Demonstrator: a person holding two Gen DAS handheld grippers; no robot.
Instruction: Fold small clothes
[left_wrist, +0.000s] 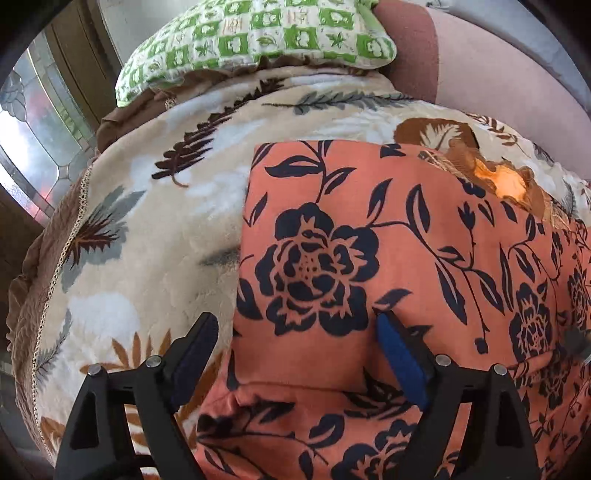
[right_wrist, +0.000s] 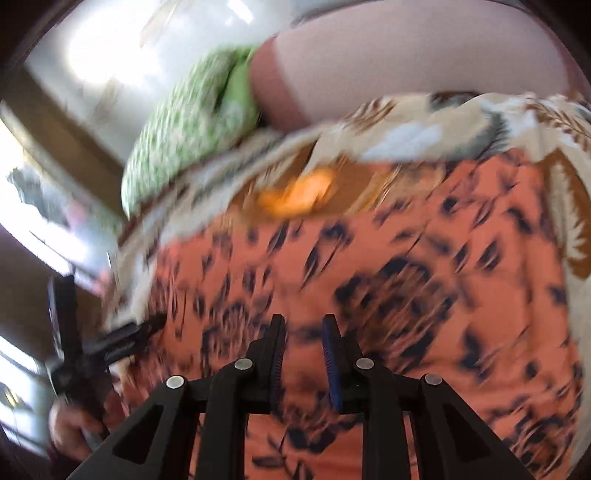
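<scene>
An orange garment with a dark blue flower print (left_wrist: 369, 266) lies spread on a cream leaf-patterned blanket (left_wrist: 155, 206), with one fold near its bottom edge. My left gripper (left_wrist: 295, 332) is open wide just above the garment's left edge, holding nothing. In the blurred right wrist view the same garment (right_wrist: 369, 295) fills the middle. My right gripper (right_wrist: 303, 328) hovers over it with a narrow gap between its fingers and nothing between them. The left gripper (right_wrist: 147, 325) shows at the left of that view, held by a hand.
A green and white checked pillow (left_wrist: 258, 37) lies at the far end of the blanket. A pink headboard or wall (left_wrist: 480, 74) stands at the back right. A patterned glass window (left_wrist: 33, 140) is on the left. An orange patch (left_wrist: 506, 177) shows near the garment's neckline.
</scene>
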